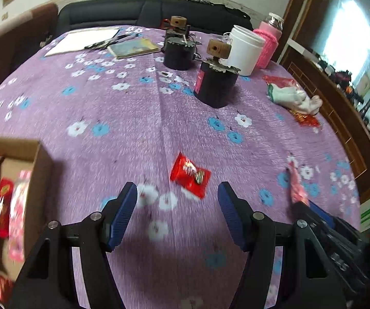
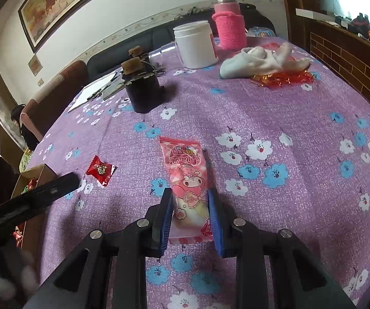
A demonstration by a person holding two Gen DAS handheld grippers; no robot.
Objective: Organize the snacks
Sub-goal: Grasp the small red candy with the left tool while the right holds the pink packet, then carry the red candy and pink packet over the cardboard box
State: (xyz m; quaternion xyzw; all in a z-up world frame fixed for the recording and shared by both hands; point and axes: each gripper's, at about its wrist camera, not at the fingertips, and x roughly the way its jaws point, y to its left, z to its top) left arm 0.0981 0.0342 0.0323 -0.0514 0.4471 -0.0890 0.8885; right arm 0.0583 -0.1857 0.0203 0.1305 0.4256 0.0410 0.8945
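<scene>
The left gripper (image 1: 177, 198) stands half open and empty, the red candy (image 1: 190, 176) just above its fingertips, slightly right of centre, long axis slanting down-right. The right gripper (image 2: 190, 202) clasps the pink snack packet (image 2: 186, 177), lengthwise up-frame. The box (image 1: 40, 175) sits lower left.

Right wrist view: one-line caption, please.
Right tool shut on pink snack pack; red candy lies beside it on floral cloth.
</scene>
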